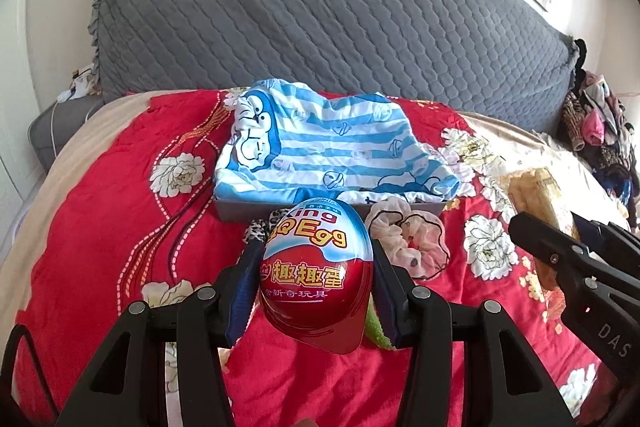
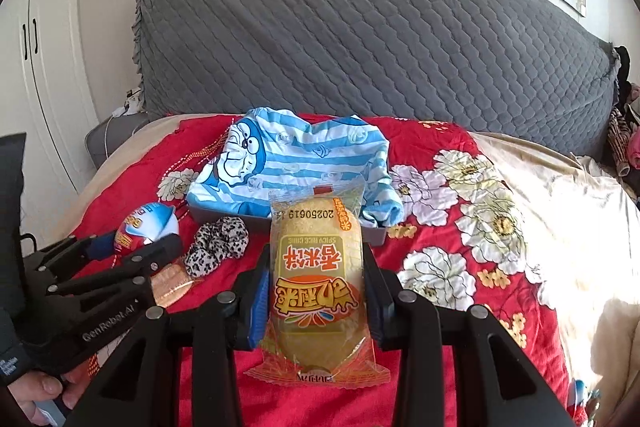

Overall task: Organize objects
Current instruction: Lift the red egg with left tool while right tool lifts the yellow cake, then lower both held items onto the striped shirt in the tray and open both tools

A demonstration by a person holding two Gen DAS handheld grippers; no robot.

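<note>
My left gripper (image 1: 316, 267) is shut on a red and blue toy egg (image 1: 318, 275) and holds it above the red bedspread, just in front of a grey tray (image 1: 240, 213). The egg also shows in the right wrist view (image 2: 148, 227). My right gripper (image 2: 316, 267) is shut on a yellow rice-cracker packet (image 2: 318, 283), also held before the tray (image 2: 376, 233). A blue striped Doraemon cloth (image 1: 320, 143) fills the tray. A leopard scrunchie (image 2: 218, 245) and a pink scrunchie (image 1: 408, 235) lie in front of the tray.
A grey quilted headboard (image 1: 320, 19) stands behind the bed. A pile of clothes (image 1: 600, 131) lies at the far right. A round copper-coloured object (image 2: 172, 283) lies by the leopard scrunchie. A white wardrobe (image 2: 48, 67) is on the left.
</note>
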